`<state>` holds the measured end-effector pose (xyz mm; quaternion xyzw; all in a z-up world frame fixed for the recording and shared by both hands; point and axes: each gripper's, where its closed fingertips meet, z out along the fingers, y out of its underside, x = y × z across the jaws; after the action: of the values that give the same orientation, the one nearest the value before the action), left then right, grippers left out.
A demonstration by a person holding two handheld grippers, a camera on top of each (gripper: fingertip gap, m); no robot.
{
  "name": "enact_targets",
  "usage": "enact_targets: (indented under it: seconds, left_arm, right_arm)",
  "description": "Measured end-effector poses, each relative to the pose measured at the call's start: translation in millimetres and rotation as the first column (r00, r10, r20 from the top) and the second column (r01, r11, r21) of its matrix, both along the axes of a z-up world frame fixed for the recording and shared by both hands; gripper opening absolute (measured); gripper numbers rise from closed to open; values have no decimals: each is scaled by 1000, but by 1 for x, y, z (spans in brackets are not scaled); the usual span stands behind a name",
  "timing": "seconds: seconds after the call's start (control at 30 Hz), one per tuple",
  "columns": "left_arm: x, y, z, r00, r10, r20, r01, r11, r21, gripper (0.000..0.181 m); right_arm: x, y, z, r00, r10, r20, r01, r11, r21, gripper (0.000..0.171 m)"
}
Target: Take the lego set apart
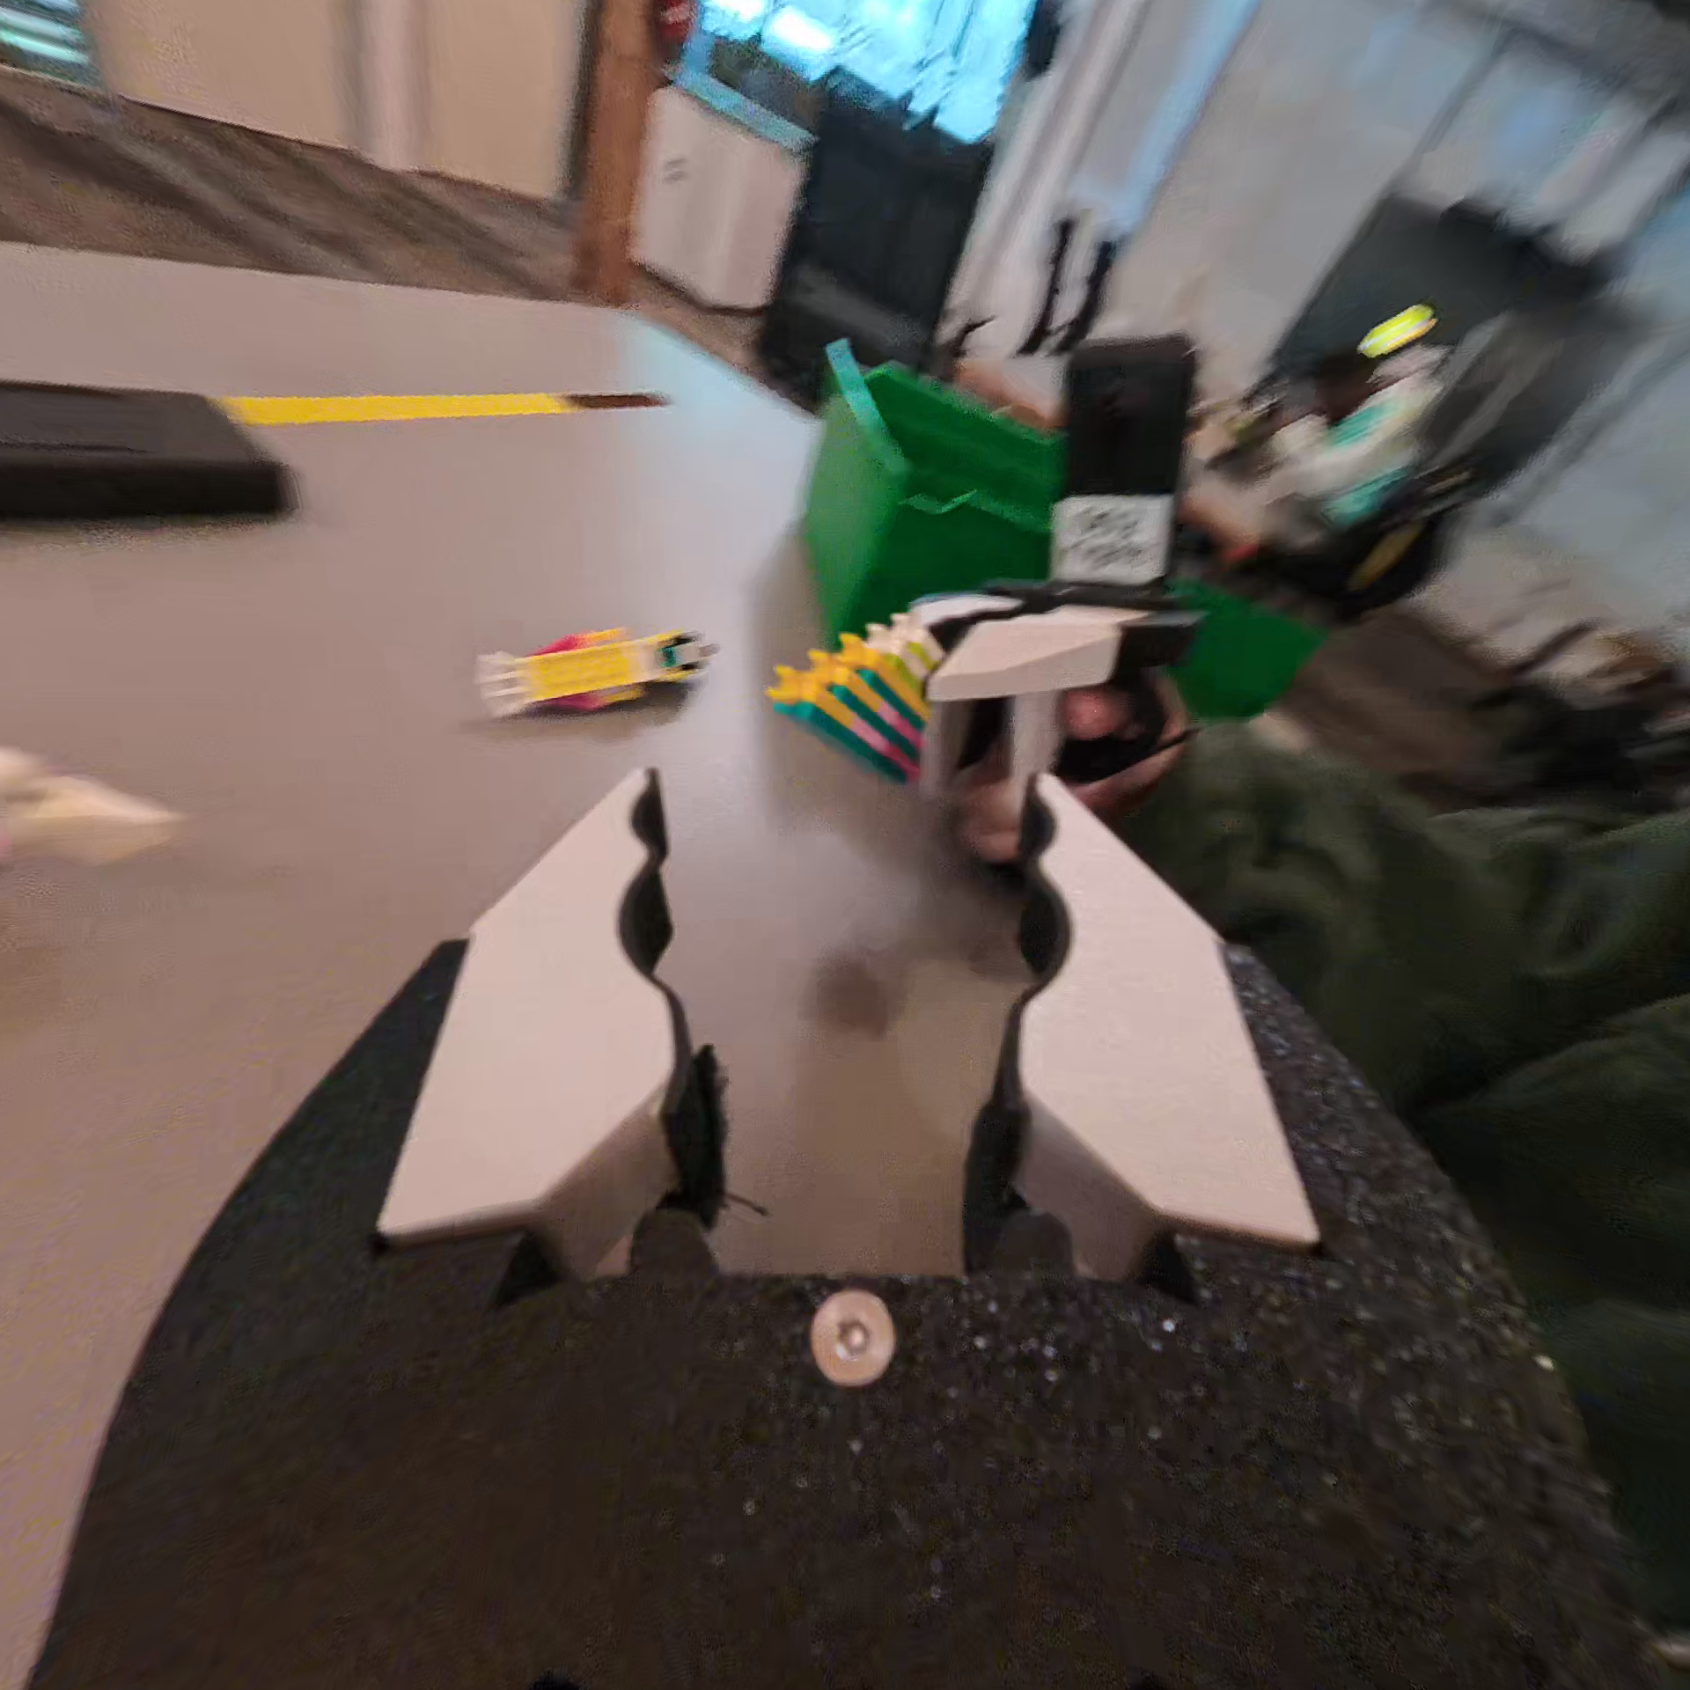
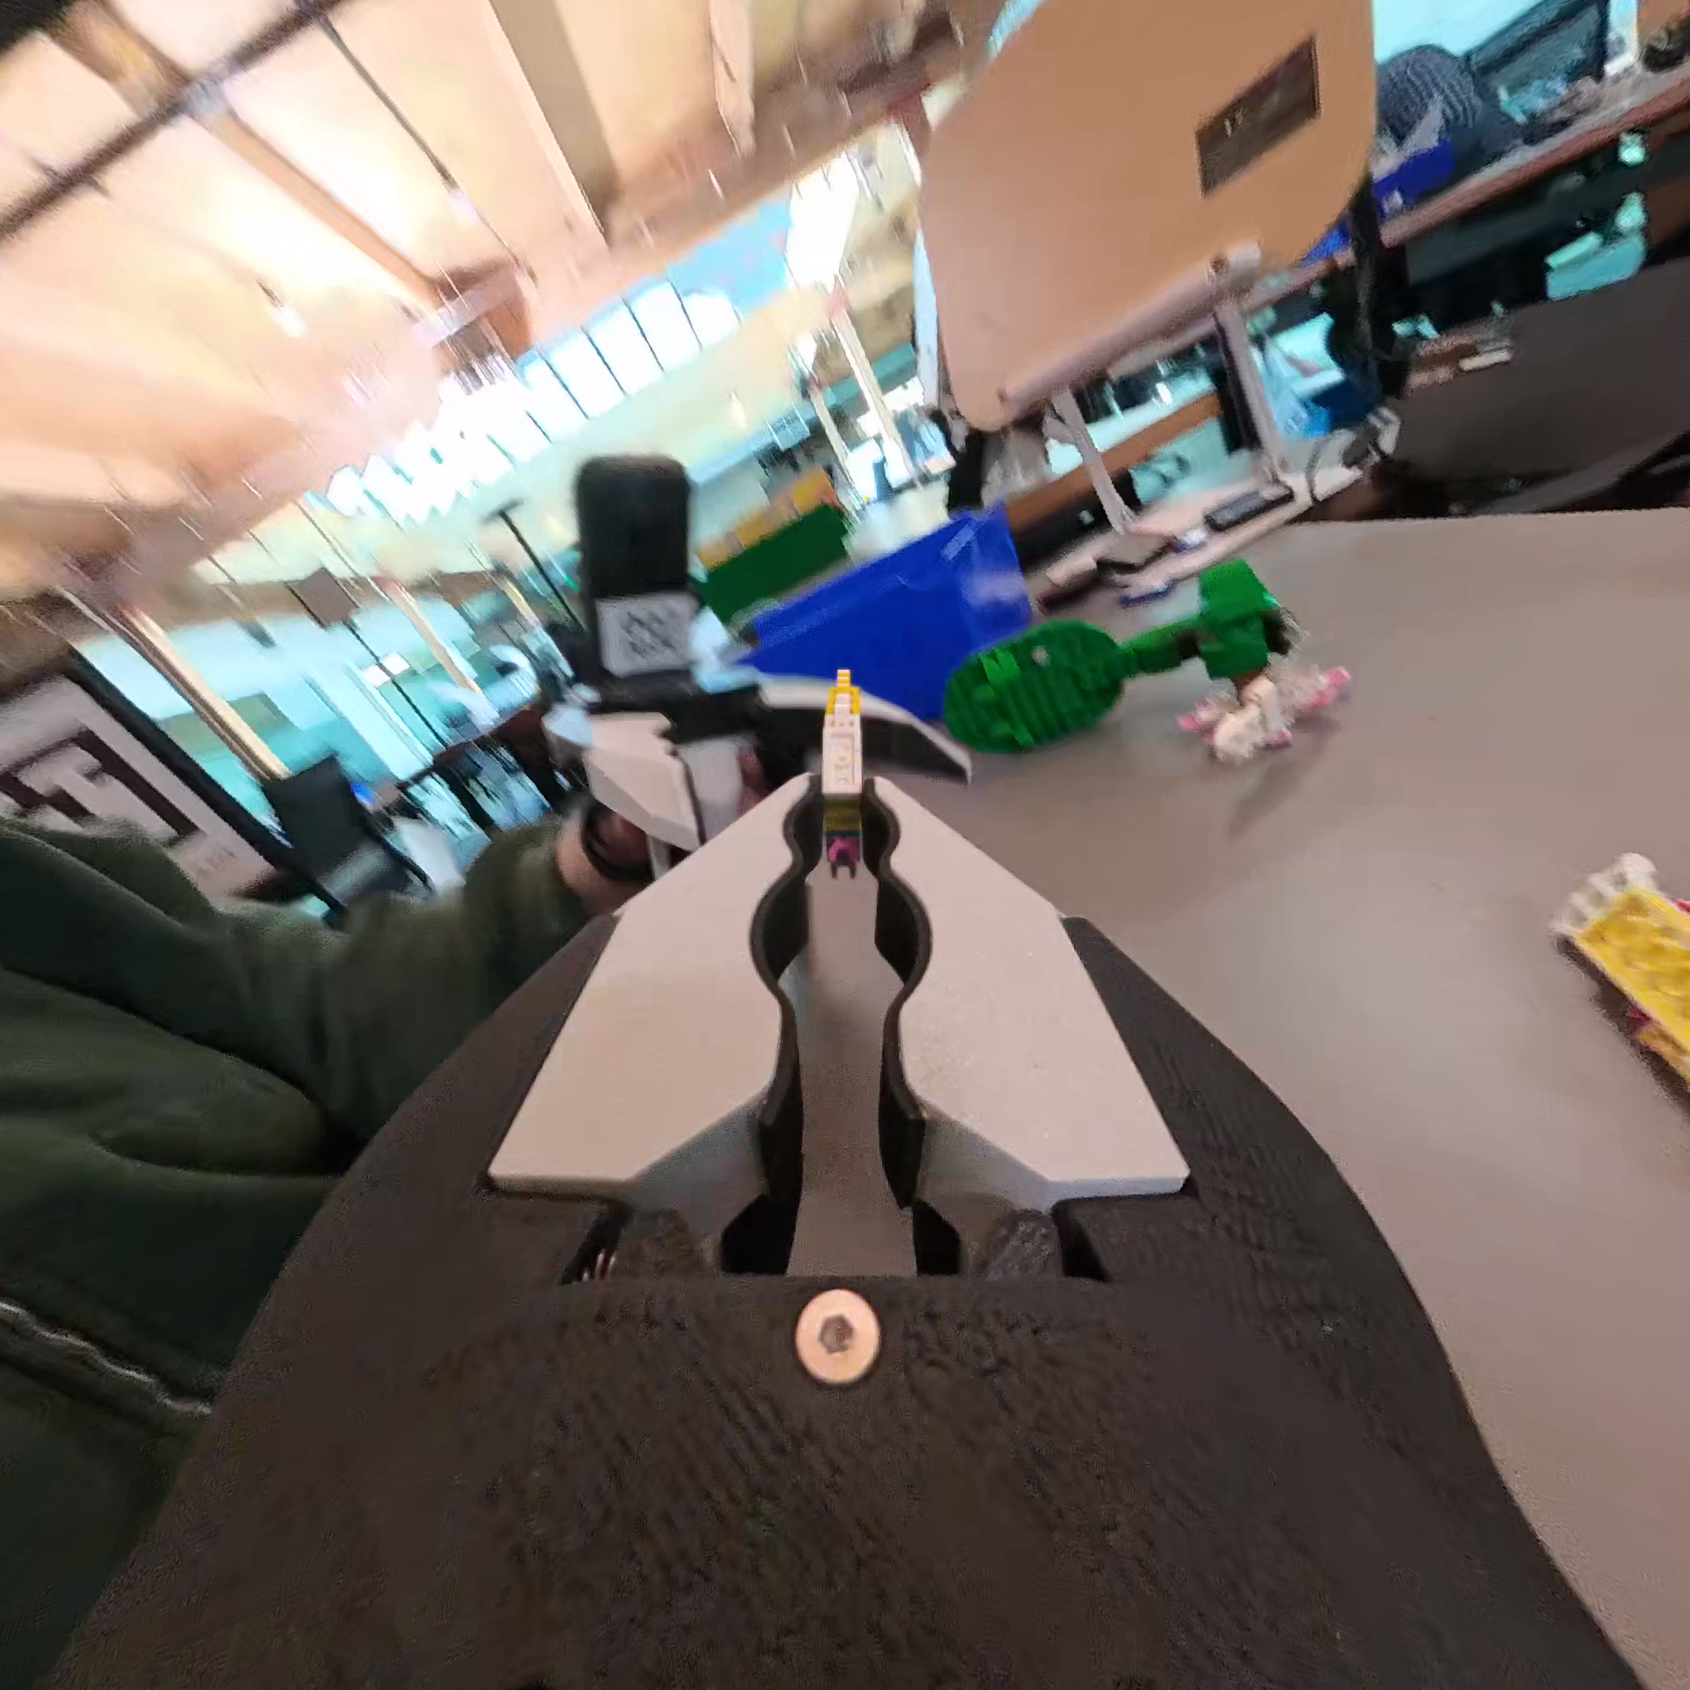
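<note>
My right gripper [image 2: 839, 788] is shut on a small striped lego stack [image 2: 841, 745] of white, yellow, teal and pink plates, held above the grey table [image 2: 1372, 960]. In the left wrist view the same stack [image 1: 846, 709] sticks out of the right gripper [image 1: 942, 695] ahead and to the right. My left gripper [image 1: 846, 805] is open and empty, just short of the stack. A loose yellow, pink and white lego piece [image 1: 590, 677] lies on the table [image 1: 366, 594]; it also shows at the right edge of the right wrist view [image 2: 1637, 960].
A green lego leaf with stem [image 2: 1033, 686] and small pink-white pieces [image 2: 1267, 713] lie farther back. A blue bin [image 2: 896, 622] and a green bin [image 1: 914, 494] stand at the table's edge. A black flat object [image 1: 128, 448], a yellow strip [image 1: 402, 407] and a white piece [image 1: 82, 814] lie left. My two grippers' fingertips are within a few centimetres of each other. Between my left fingertips and the white piece [image 1: 82, 814] there is roughly 12 centimetres. The right camera catches it too, in the right wrist view [image 2: 1228, 723].
</note>
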<state>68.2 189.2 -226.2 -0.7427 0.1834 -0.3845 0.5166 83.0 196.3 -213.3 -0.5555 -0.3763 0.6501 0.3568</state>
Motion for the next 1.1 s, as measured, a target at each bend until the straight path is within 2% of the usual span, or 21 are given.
enact_targets:
  seconds: [0.03,0.13,0.23,0.33,0.4,0.5,0.7,0.77,0.83,0.9,0.97,1.1]
  left_arm:
    - [11,-1,5,994,-60,95,61,998,-9,65]
    - [20,-5,25,935,-160,316,163,986,17,42]
    - [21,-9,28,905,-208,371,201,978,58,25]
    - [20,-12,27,897,-247,367,218,969,119,18]
    - [19,-11,19,903,-261,340,251,965,73,17]
    - [21,-18,1,930,-307,202,312,950,7,15]
    - [19,-30,-25,925,-374,72,380,919,-108,14]
    - [18,-31,-28,924,-376,72,382,917,-113,13]
    - [17,-36,-25,911,-400,101,409,906,-108,6]
    - [12,-34,-29,921,-380,91,389,913,-122,6]
    - [12,-41,-31,909,-410,72,416,900,-129,6]
    - [17,-55,-52,879,-467,-95,447,877,-175,6]
  right_arm:
    - [1,0,7,999,9,-54,-11,999,-38,5]
    - [2,-4,18,989,35,-143,-50,993,-104,5]
    - [-3,-11,16,988,54,-143,-66,994,-86,5]
    - [-7,-19,18,984,73,-162,-88,992,-88,5]
    - [-9,-18,11,992,77,-104,-83,995,-56,6]
    - [-7,-23,-7,992,118,42,-120,992,41,6]
    - [-8,-36,-33,962,178,205,-204,972,112,6]
    - [-8,-37,-37,957,181,226,-210,971,115,6]
    - [-8,-34,-36,960,170,223,-197,975,103,27]
    - [-4,-37,-31,960,214,182,-233,969,87,21]
    - [-2,-34,-30,965,196,175,-216,971,103,20]
    - [0,-50,-38,937,252,241,-297,939,171,9]
